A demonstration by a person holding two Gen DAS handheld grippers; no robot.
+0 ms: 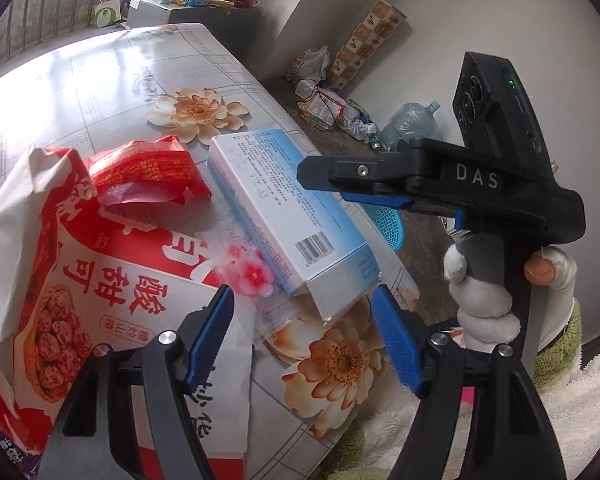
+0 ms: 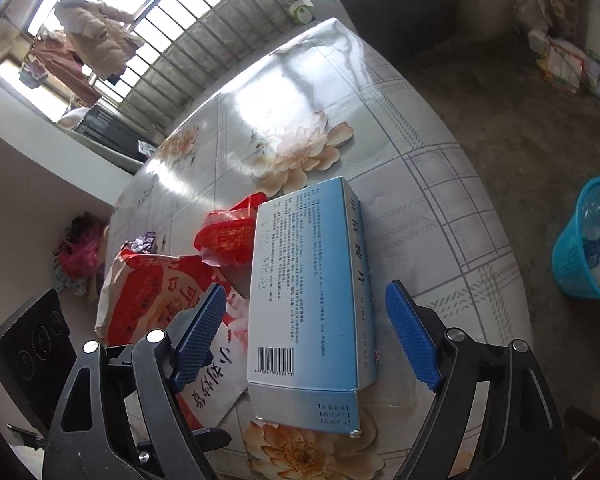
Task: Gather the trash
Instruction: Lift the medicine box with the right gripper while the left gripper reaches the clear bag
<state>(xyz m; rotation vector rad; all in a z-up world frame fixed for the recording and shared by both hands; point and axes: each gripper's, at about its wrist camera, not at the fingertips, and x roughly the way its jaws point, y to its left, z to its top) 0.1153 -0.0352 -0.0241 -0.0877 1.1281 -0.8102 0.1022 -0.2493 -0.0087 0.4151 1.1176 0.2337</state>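
Observation:
A light blue and white carton (image 2: 300, 240) lies flat on the flowered tablecloth (image 2: 300, 92). My right gripper (image 2: 306, 294) stands open astride its near half, with neither pad touching it. In the left wrist view the carton (image 1: 284, 208) runs away from me, and the right gripper (image 1: 340, 188) hovers over it from the right. My left gripper (image 1: 302, 304) is open above the carton's near corner and a clear wrapper with pink flowers (image 1: 248, 268), gripping nothing. A red and white snack bag (image 1: 80, 280) and a crumpled red wrapper (image 1: 148, 176) lie to the left.
A blue mesh basket (image 2: 588, 240) holding scraps stands on the floor right of the table. The table's right edge runs close beside the carton. Bottles and bags (image 1: 332, 108) are piled against the far wall. A gloved hand (image 1: 480, 300) holds the right gripper.

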